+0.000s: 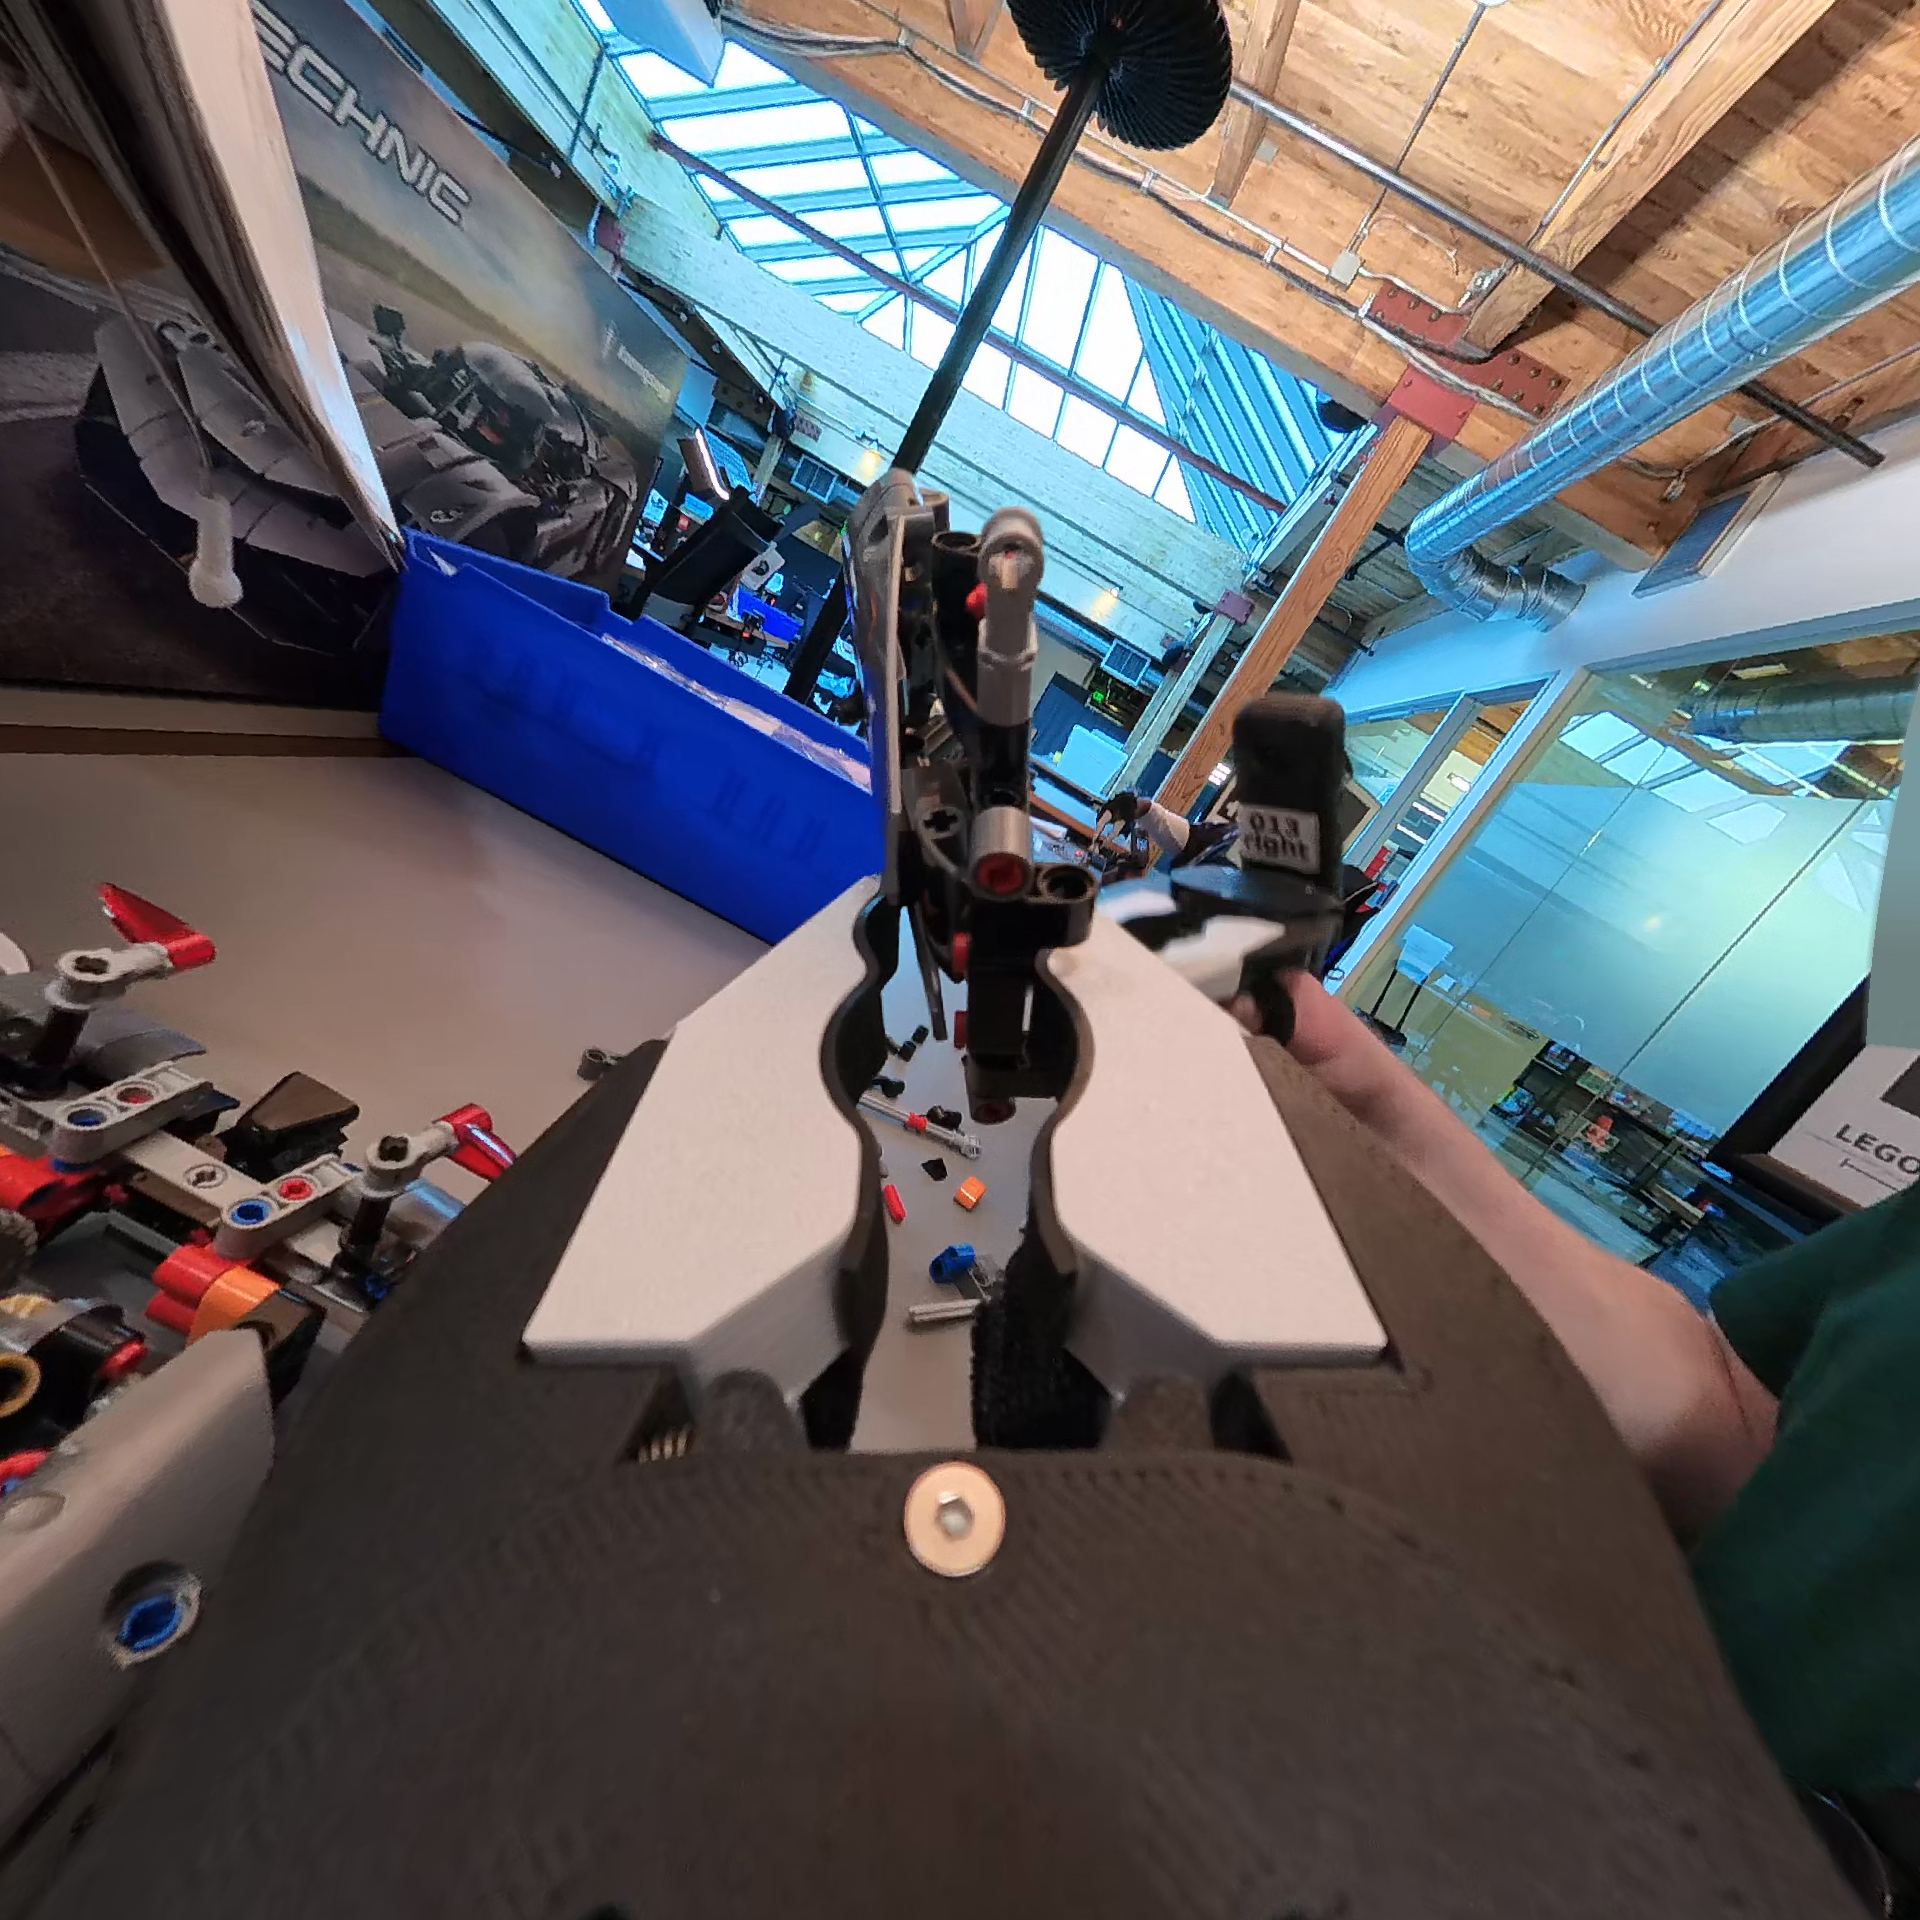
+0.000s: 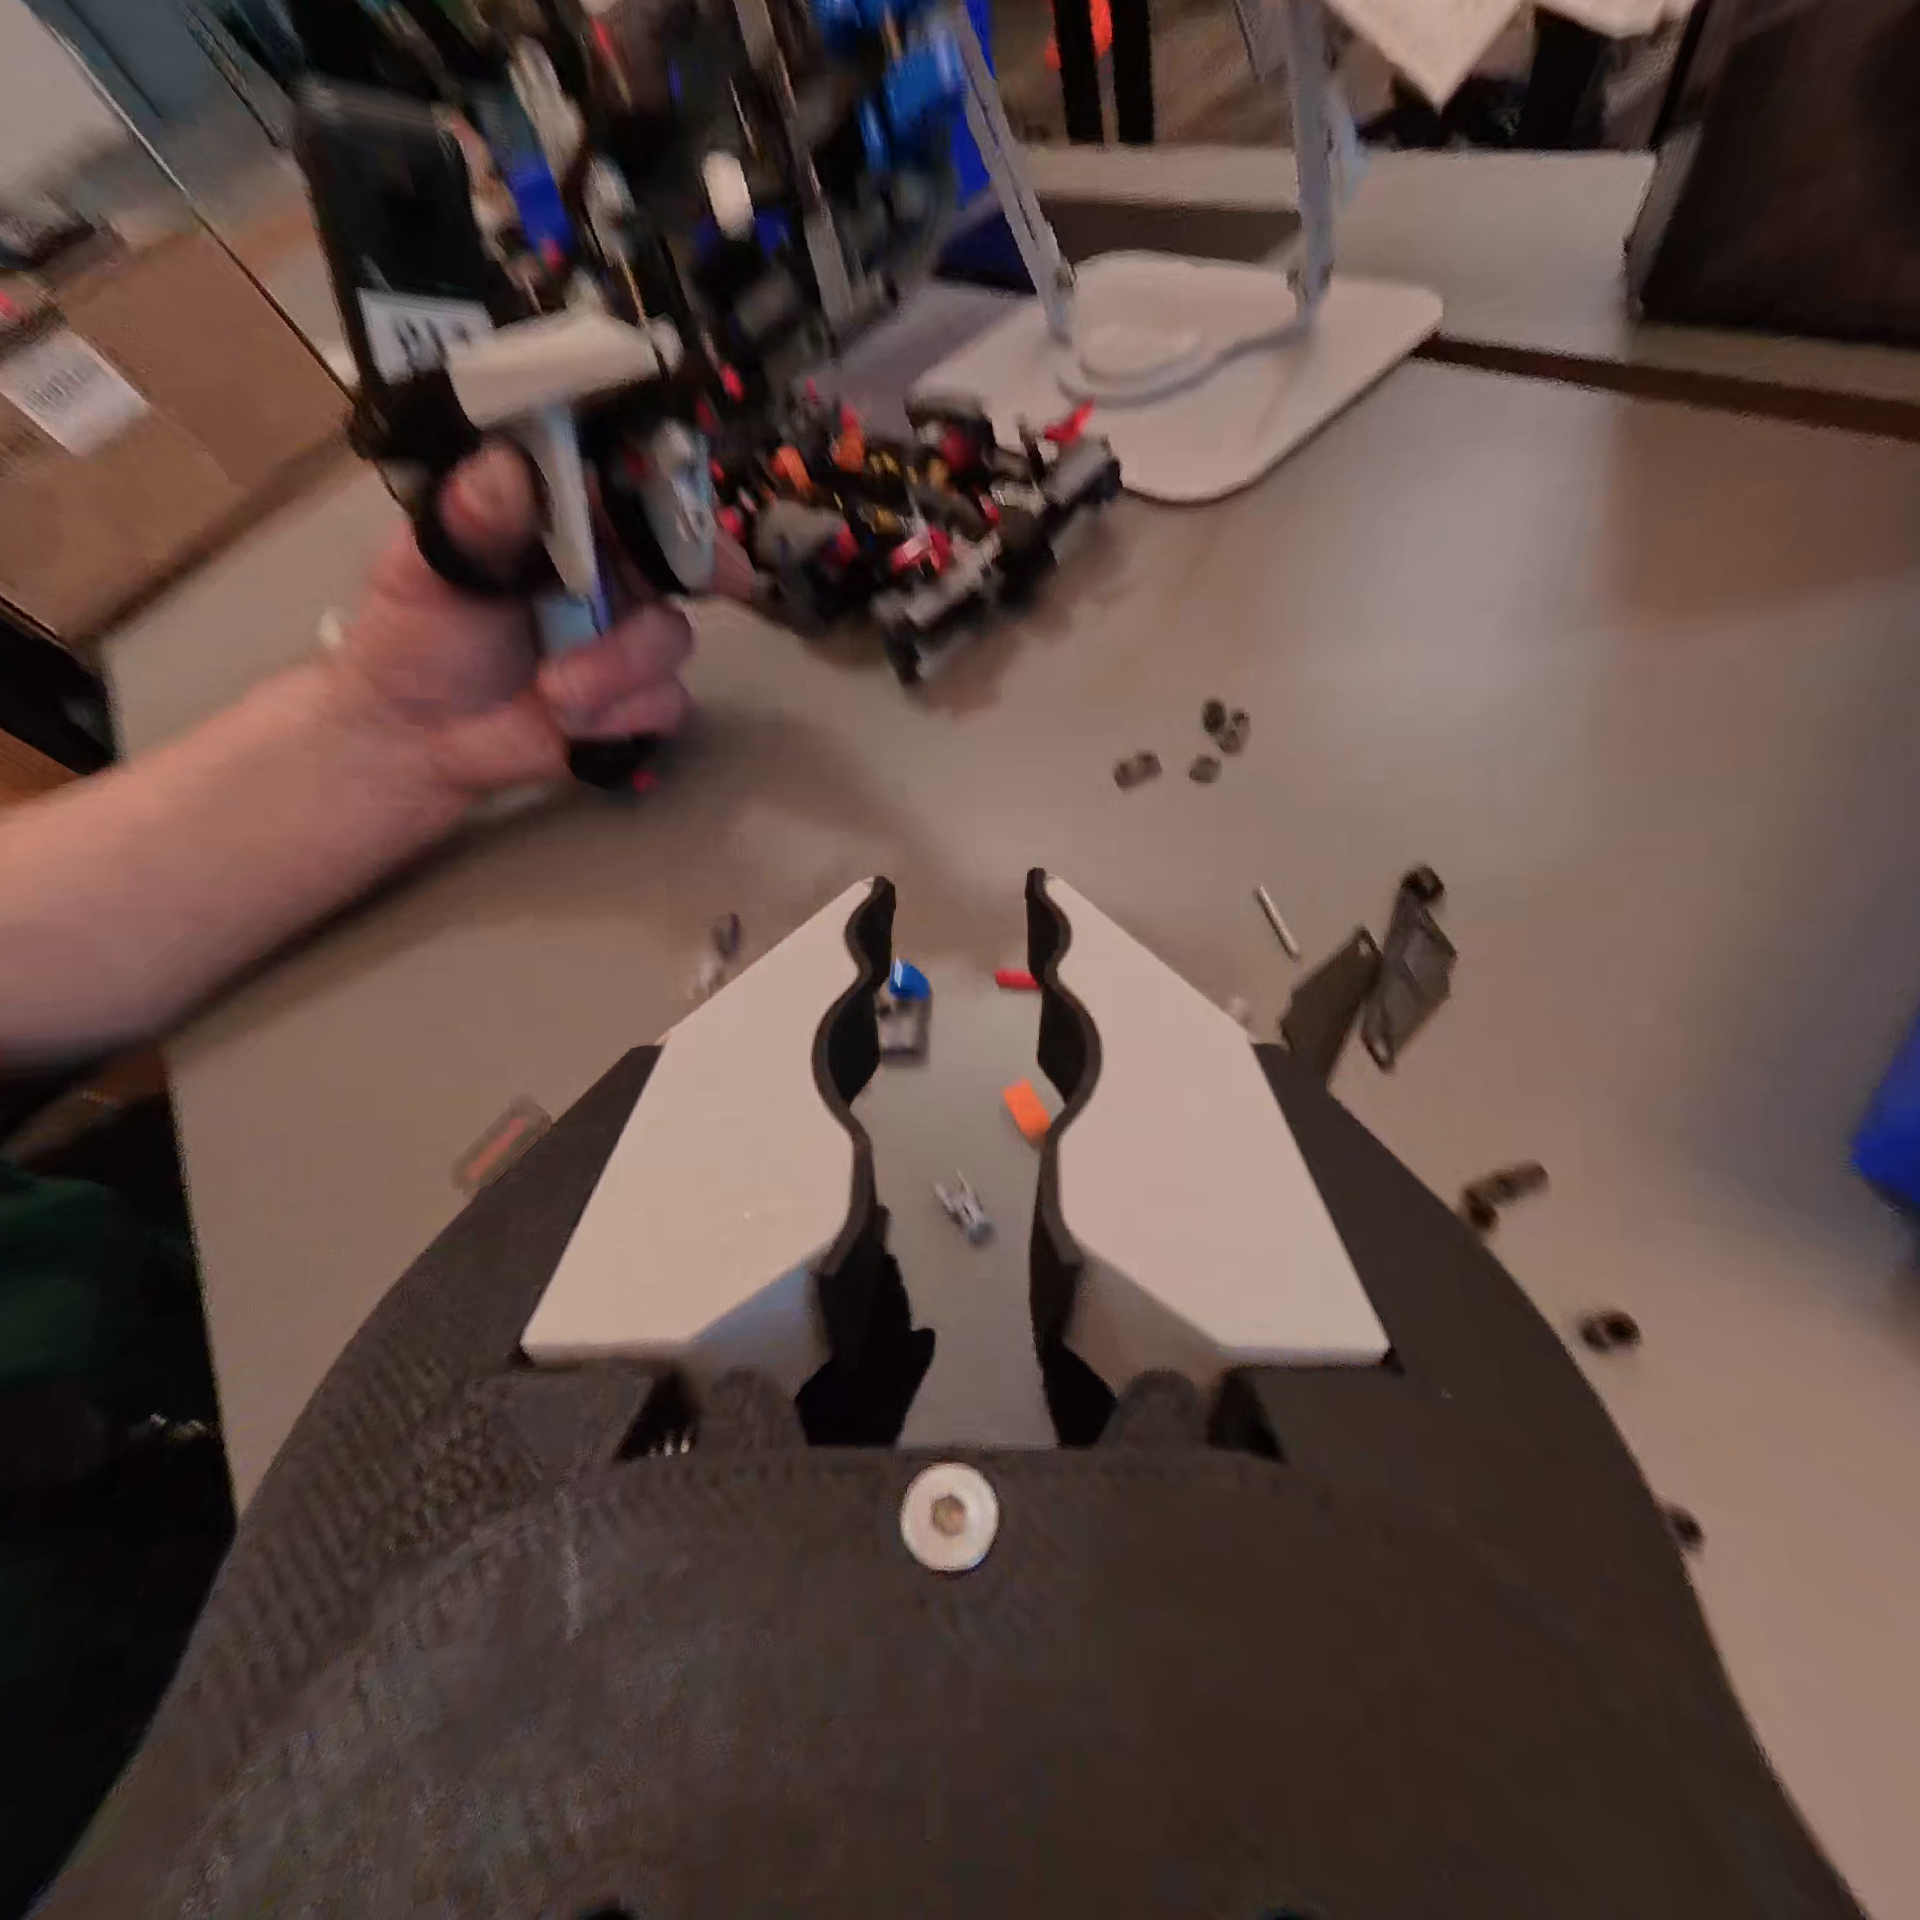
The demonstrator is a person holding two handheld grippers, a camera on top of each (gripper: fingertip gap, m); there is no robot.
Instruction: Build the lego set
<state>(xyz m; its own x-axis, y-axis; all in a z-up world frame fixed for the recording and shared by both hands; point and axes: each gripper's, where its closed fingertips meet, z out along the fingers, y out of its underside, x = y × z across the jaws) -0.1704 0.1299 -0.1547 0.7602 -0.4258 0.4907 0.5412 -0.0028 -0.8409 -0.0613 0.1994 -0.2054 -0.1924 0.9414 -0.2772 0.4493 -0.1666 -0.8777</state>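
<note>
My left gripper [image 1: 961, 925] is shut on a black and grey lego sub-assembly [image 1: 992, 748] with red pins and holds it upright above the table. The partly built lego car [image 1: 177, 1174] lies at the left; it also shows, blurred, in the right wrist view [image 2: 935, 520]. My right gripper [image 2: 958, 891] is open and empty, low over the grey table [image 2: 1455, 727]. Loose parts lie between its fingers: a blue pin [image 2: 906, 977], a red pin [image 2: 1013, 979], an orange piece [image 2: 1023, 1112] and a grey connector [image 2: 966, 1210]. A hand holds the left gripper [image 2: 561, 416] at the upper left.
A blue bin [image 1: 623, 727] and the set's box [image 1: 436, 343] stand behind the table. Black panels [image 2: 1382, 987] and several small black pins [image 2: 1205, 748] lie to the right. A white monitor stand base [image 2: 1195, 374] sits behind the car. A cardboard box [image 2: 104, 447] is at the far left. The tips of one gripper are about 15 centimeters away from the tips of the other. The white monitor stand base [image 2: 1195, 374] is closer to my left gripper, around 25 centimeters from its tips; the right tips are 35 centimeters off.
</note>
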